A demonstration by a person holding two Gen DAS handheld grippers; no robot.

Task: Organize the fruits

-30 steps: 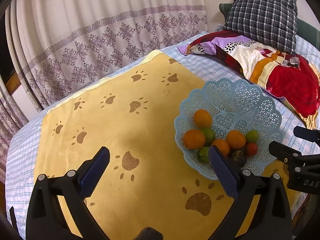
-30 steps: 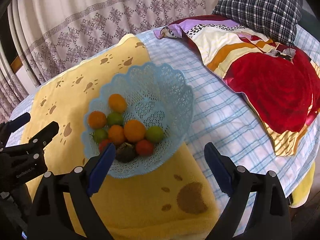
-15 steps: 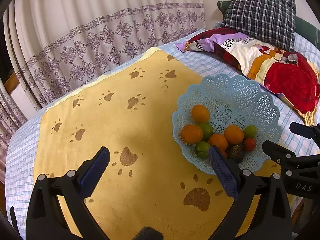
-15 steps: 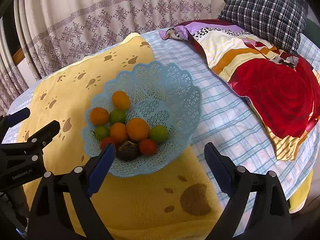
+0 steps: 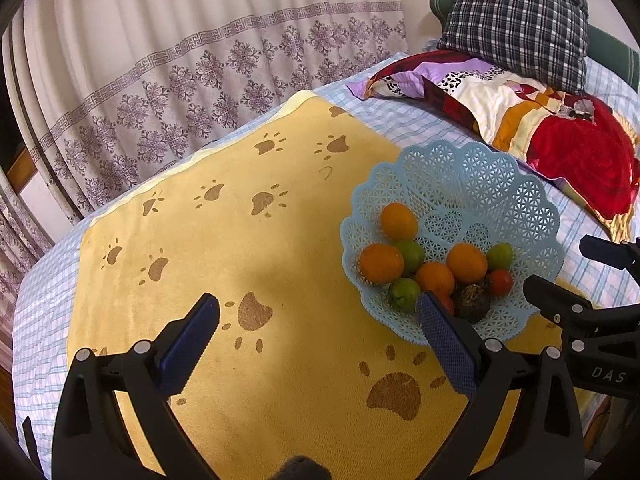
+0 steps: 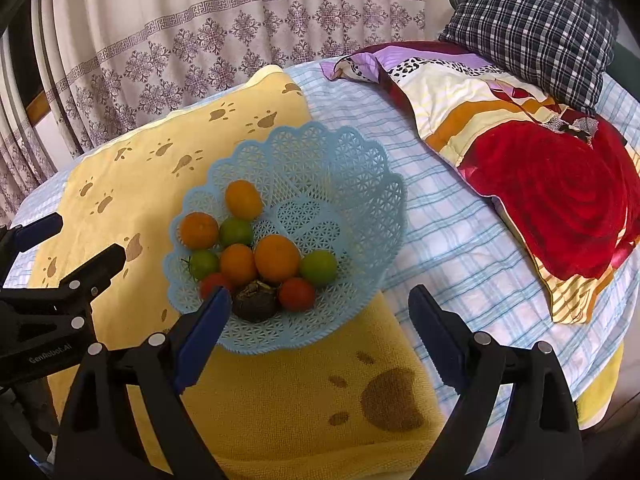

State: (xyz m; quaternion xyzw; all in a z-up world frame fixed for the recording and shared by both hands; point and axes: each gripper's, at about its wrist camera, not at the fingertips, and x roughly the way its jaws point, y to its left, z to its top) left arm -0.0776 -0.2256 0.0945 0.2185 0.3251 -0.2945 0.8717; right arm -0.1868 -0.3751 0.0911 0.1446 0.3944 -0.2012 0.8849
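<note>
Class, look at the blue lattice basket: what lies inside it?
Inside the blue lattice basket lie four oranges, three green fruits, two red tomatoes and one dark fruit. Anything beneath the pile is hidden.

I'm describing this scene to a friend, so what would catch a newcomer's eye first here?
First the pale blue lattice basket on the yellow paw-print blanket, with orange, green and red fruits and one dark fruit piled at its near side. Next the bright red rose-print quilt on the right. Both tools, left tool and right tool, are open and empty.
</note>
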